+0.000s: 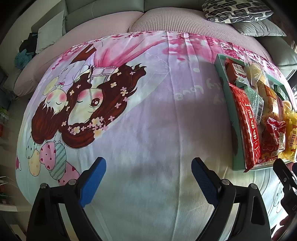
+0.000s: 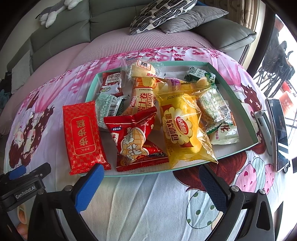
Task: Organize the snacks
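A shallow teal tray [image 2: 239, 105] on a cartoon-print cloth holds a heap of several snack packets. Among them are a yellow bread packet [image 2: 182, 129], a red peanut packet [image 2: 132, 137] and a flat red packet [image 2: 83, 135] hanging over the tray's left edge. My right gripper [image 2: 150, 185] is open and empty, just in front of the tray's near edge. My left gripper [image 1: 148, 179] is open and empty over bare cloth, left of the tray [image 1: 236, 148]. The left gripper also shows at the lower left of the right wrist view [image 2: 24, 183].
A phone on a stand [image 2: 278, 133] stands right of the tray. A sofa with a patterned cushion [image 2: 157, 14] and a grey cushion [image 2: 193, 18] lies behind the cloth. A plush toy [image 2: 53, 11] sits on the sofa back.
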